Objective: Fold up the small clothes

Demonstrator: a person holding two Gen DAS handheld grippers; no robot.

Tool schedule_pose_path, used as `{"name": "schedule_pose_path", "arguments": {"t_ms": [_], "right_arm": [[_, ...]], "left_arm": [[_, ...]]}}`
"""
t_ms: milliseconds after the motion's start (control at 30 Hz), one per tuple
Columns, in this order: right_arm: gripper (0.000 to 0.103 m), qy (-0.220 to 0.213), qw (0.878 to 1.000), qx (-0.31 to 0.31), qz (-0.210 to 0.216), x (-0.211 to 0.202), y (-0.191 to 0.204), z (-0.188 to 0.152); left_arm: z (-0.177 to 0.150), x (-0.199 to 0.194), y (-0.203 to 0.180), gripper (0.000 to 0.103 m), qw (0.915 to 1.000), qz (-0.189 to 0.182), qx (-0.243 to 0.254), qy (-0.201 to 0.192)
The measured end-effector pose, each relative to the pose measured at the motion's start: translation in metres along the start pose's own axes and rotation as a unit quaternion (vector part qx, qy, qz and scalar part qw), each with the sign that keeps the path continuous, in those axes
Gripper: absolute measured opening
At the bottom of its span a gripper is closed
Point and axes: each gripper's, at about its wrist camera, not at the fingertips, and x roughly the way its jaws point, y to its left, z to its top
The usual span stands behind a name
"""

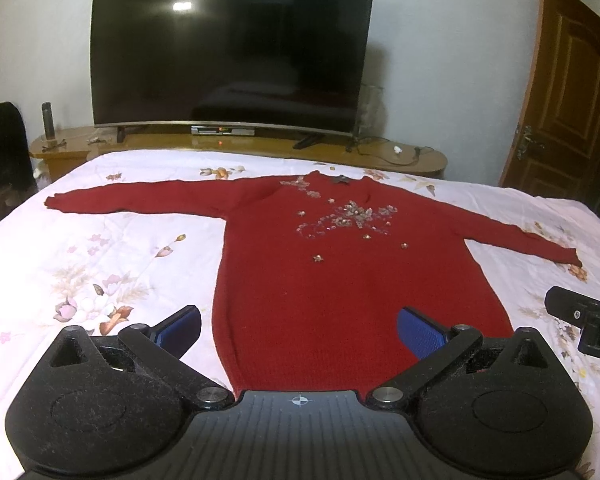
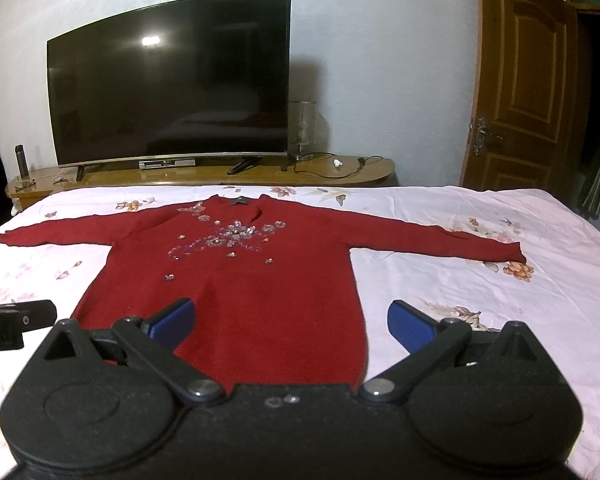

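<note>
Hovering both tongs at the hem end, I hold them released and grasping nothing: the left tongs (image 1: 299,328) straddle the sweater's (image 1: 340,280) left edge, the right tongs (image 2: 289,322) its right edge. The sweater lies flat ahead of both, front up, sleeves spread wide to either side, neck farthest from me. I judge it is laid out this way so each sleeve can be folded in cleanly; no fold is made yet. It rests on a bed (image 1: 100,264) with a floral sheet. Beyond the neck stand a TV (image 1: 232,48) on a low cabinet (image 1: 260,148), and a door (image 2: 524,80) far right.
</note>
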Motion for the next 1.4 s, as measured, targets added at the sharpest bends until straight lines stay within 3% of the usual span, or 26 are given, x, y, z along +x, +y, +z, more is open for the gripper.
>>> {"name": "schedule_pose_path", "arguments": {"t_ms": [1400], "right_arm": [[0.102,-0.002,1.000,0.000,-0.009,-0.0026,0.0061,-0.0007]], "left_arm": [[-0.0025,0.0015,0.0031,0.103,0.9999,-0.010,0.003,0.000]]}}
